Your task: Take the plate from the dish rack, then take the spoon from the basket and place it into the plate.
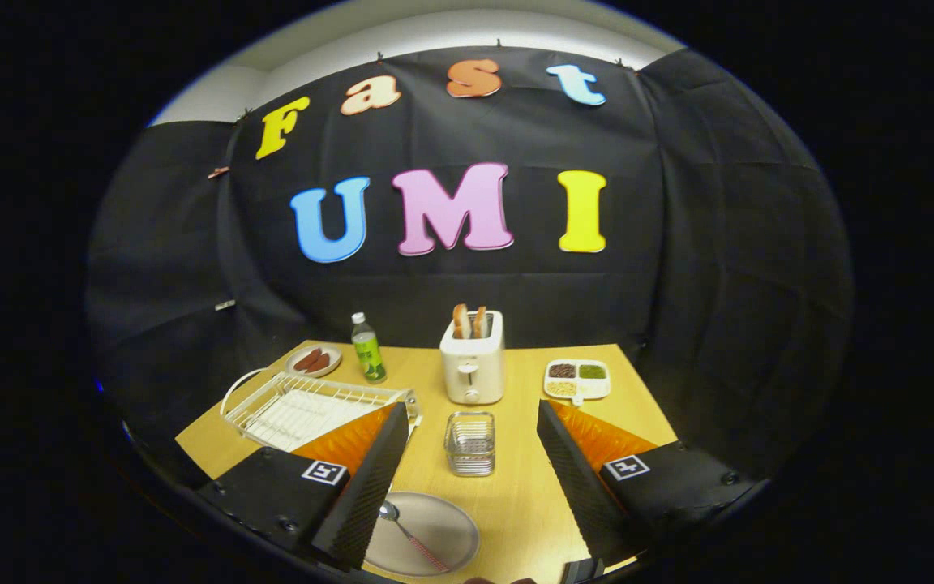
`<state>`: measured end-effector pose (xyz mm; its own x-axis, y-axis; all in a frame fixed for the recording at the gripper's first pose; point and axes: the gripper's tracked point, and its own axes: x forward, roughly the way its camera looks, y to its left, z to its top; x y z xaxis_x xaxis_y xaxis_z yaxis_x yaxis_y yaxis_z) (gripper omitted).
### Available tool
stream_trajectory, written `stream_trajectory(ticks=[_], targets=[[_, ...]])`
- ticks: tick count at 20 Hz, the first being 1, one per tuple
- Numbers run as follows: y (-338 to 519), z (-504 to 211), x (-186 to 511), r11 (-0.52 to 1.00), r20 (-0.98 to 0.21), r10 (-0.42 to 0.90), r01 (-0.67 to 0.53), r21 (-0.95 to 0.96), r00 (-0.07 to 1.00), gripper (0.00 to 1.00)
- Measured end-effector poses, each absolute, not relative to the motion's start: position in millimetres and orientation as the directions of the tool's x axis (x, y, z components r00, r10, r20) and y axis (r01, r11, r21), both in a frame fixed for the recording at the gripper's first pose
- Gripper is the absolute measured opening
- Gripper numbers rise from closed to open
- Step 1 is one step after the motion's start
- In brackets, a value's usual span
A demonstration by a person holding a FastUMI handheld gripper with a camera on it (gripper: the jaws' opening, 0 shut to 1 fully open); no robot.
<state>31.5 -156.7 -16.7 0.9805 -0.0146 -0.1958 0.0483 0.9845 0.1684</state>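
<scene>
Spoon (410, 535) lies in the plate (451, 531) on the table (520, 503), nearest, between the gripper's (467, 487) spread, empty fingers. Just beyond stands the wire basket (469, 443), then the dish rack (305, 410) and toaster (473, 357). Both steps look done; nothing seems left.

Bare table beyond the basket (469, 442) (toaster (473, 357) blocks farther back).

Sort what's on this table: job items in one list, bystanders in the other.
Job:
- plate, on the table between the open gripper fingers
- spoon, lying in the plate
- wire basket
- dish rack

Lying about:
- toaster with bread
- bottle
- small dish
- divided tray
</scene>
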Motion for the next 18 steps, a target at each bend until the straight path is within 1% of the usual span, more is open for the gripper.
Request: stream_trajectory(ticks=[3,7,12,18], targets=[[-180.2,2.4,15.0,0.972,-0.154,-0.13,0.156,0.173,0.979,0.98],[-181.6,-0.9,-2.4,0.956,-0.148,-0.212,0.237,0.175,0.966,0.99],[-160.2,-14.6,-12.0,0.948,-0.19,-0.227,0.261,0.18,0.955,0.99],[-151.2,1.8,-11.6,0.951,-0.147,-0.249,0.27,0.15,0.957,0.99]])
